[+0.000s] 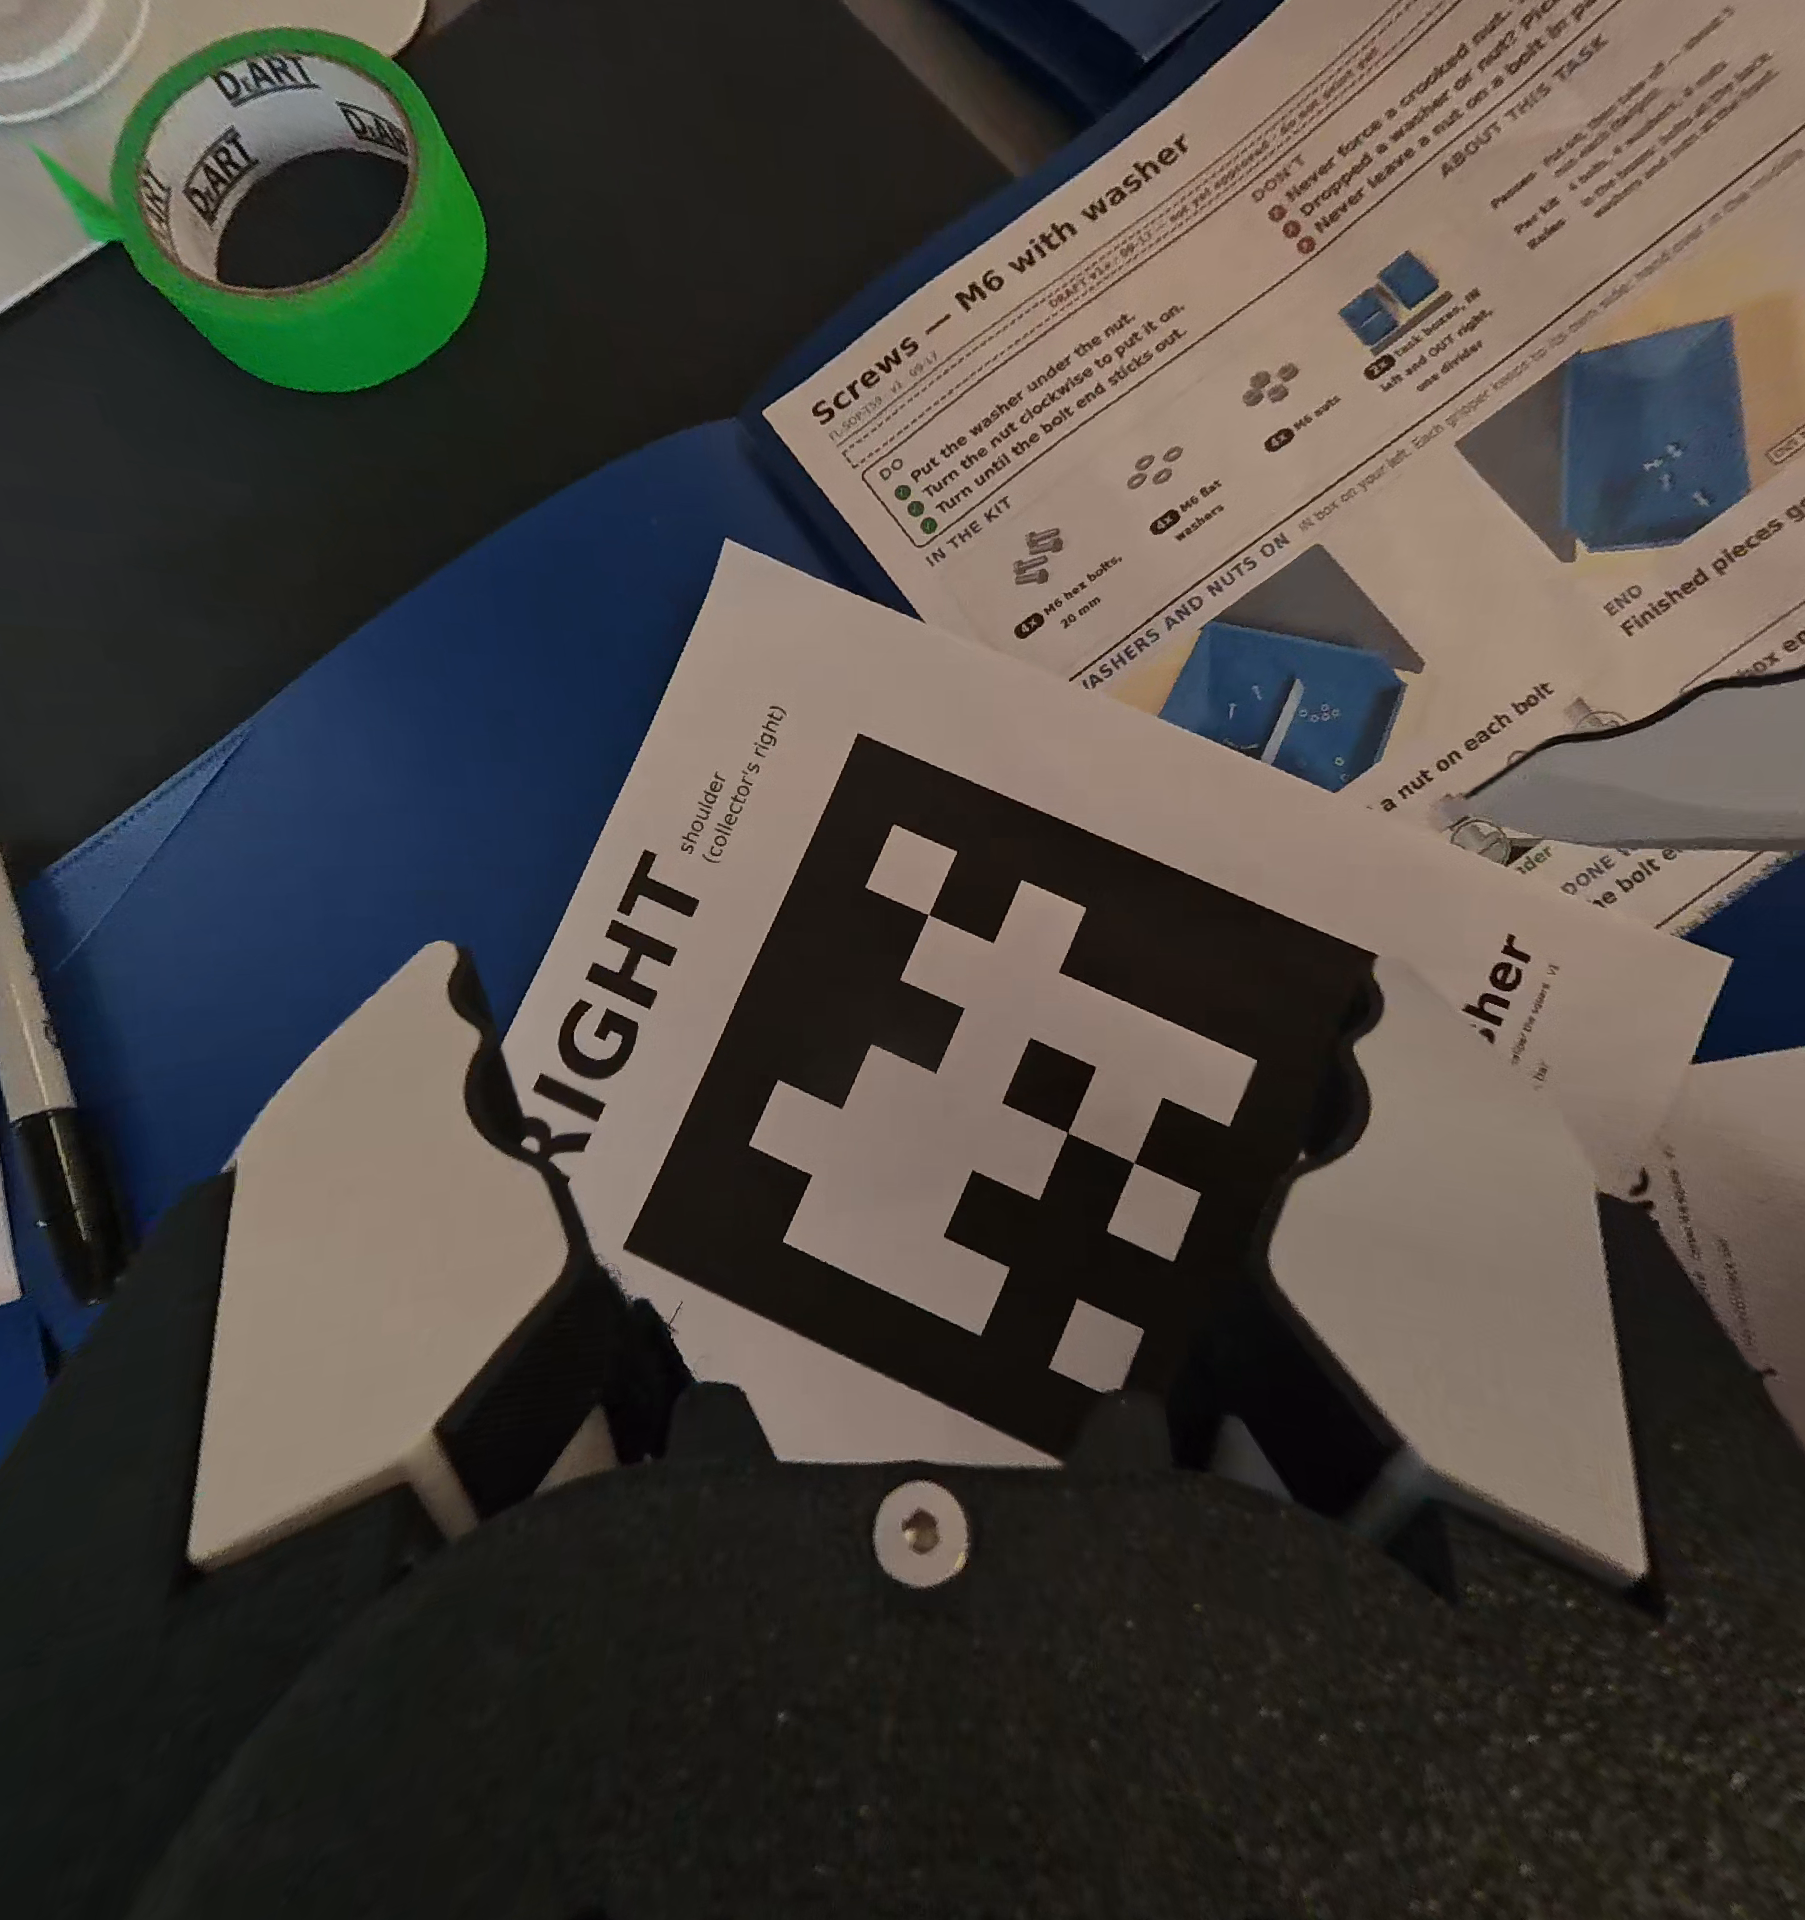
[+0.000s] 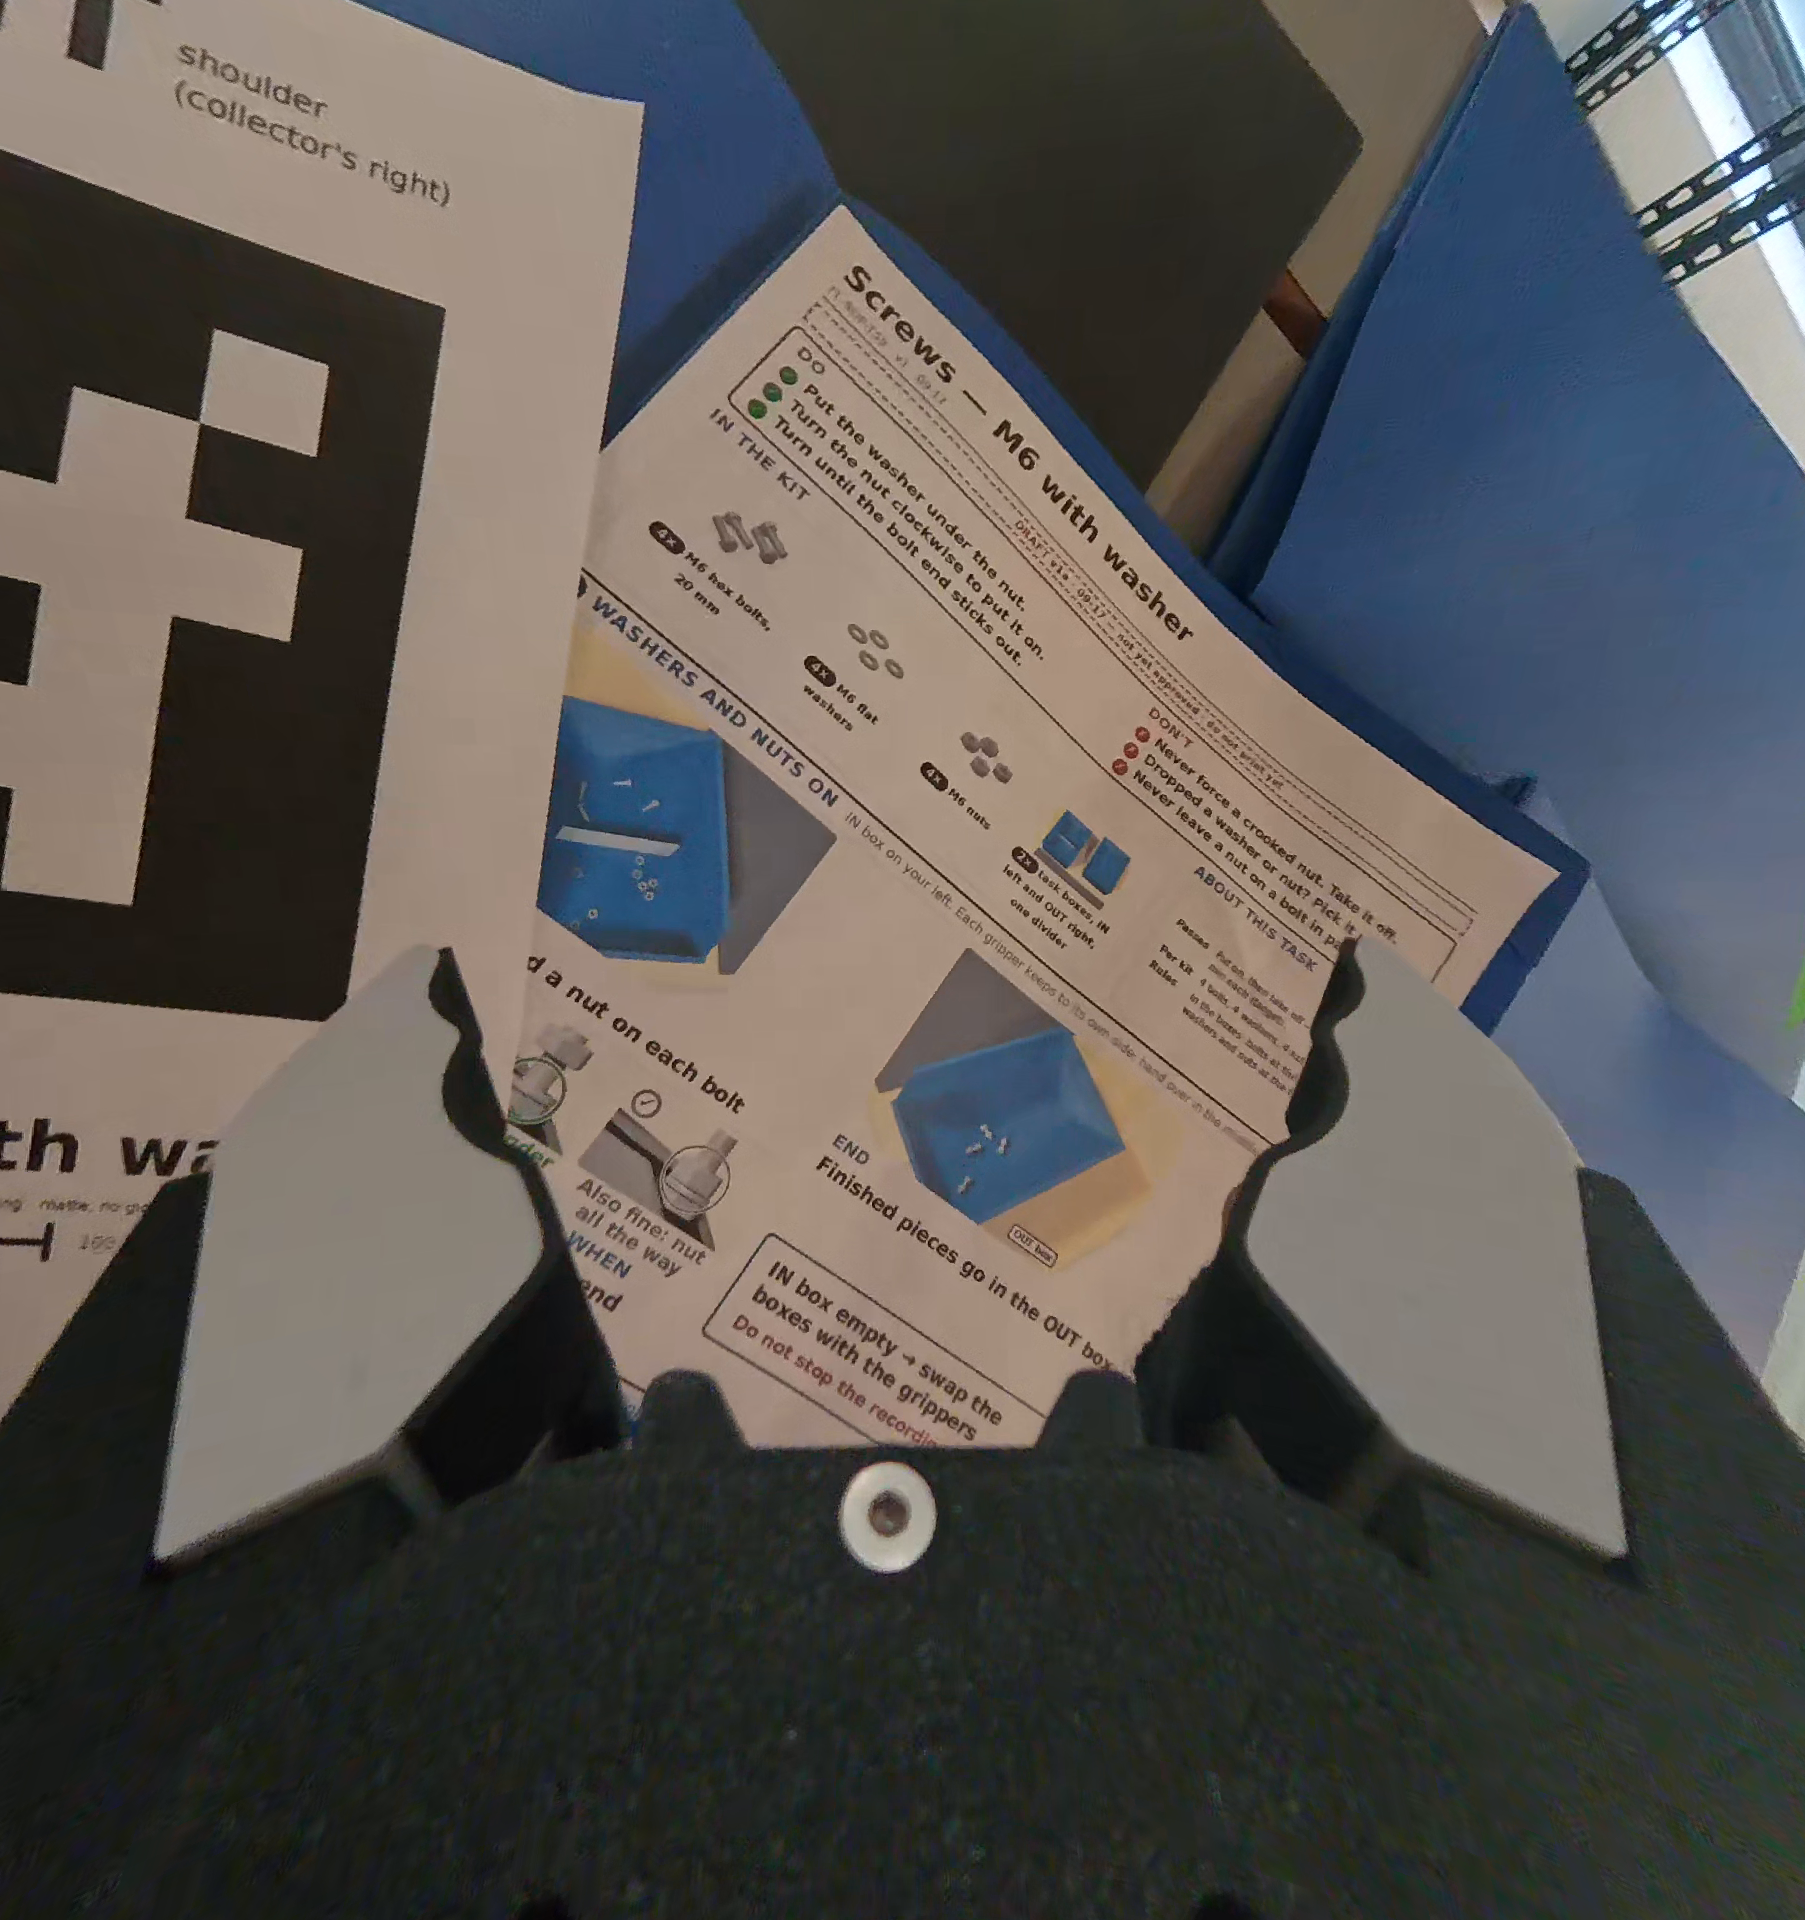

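Observation:
My left gripper [image 1: 919,987] is open and empty. It hangs over a white sheet [image 1: 752,665] that bears a large black-and-white square marker. My right gripper [image 2: 893,966] is open and empty over a printed instruction sheet [image 2: 981,831] with pictures of blue boxes. One of its grey fingers [image 1: 1687,774] shows in the left wrist view, low over that instruction sheet [image 1: 1293,364]. The marker sheet [image 2: 254,520] overlaps the instruction sheet's edge. I cannot tell whether either gripper touches the paper.
A green tape roll [image 1: 378,312] lies on a black mat [image 1: 669,260] at the upper left. A black marker pen [image 1: 30,1049] lies at the left edge. The sheets rest on a blue surface [image 1: 358,831]. Blue panels [image 2: 1552,520] rise at the right.

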`<action>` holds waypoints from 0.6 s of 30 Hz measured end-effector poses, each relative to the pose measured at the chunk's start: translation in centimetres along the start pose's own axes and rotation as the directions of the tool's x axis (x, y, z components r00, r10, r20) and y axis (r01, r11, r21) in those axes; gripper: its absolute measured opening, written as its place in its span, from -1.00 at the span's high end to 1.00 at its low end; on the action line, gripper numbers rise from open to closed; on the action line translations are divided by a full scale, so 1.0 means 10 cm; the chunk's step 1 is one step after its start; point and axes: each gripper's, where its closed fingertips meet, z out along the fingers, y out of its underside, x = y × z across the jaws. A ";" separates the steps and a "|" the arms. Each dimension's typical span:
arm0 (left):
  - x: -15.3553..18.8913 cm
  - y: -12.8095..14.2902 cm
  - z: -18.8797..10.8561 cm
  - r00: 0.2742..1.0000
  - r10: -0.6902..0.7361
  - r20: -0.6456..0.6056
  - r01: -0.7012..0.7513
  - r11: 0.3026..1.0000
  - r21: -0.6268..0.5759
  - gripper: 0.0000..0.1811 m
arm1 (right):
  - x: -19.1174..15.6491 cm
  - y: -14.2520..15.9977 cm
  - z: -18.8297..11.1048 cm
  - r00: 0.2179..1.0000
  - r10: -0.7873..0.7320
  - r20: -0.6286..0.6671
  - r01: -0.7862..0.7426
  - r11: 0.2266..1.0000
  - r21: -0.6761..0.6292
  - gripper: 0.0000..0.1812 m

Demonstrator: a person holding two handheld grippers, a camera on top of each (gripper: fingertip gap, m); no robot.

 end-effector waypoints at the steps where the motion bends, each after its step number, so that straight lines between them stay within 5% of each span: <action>1: -0.01 0.01 0.02 1.000 -0.002 -0.001 0.002 1.000 -0.002 -0.63 | -0.01 0.00 0.01 1.000 -0.003 0.001 0.003 1.000 -0.001 -0.62; 18: 0.00 0.01 0.12 1.000 0.004 -0.017 -0.004 1.000 -0.007 -0.63 | -0.02 -0.06 0.01 1.000 -0.014 -0.006 0.014 1.000 0.026 -0.61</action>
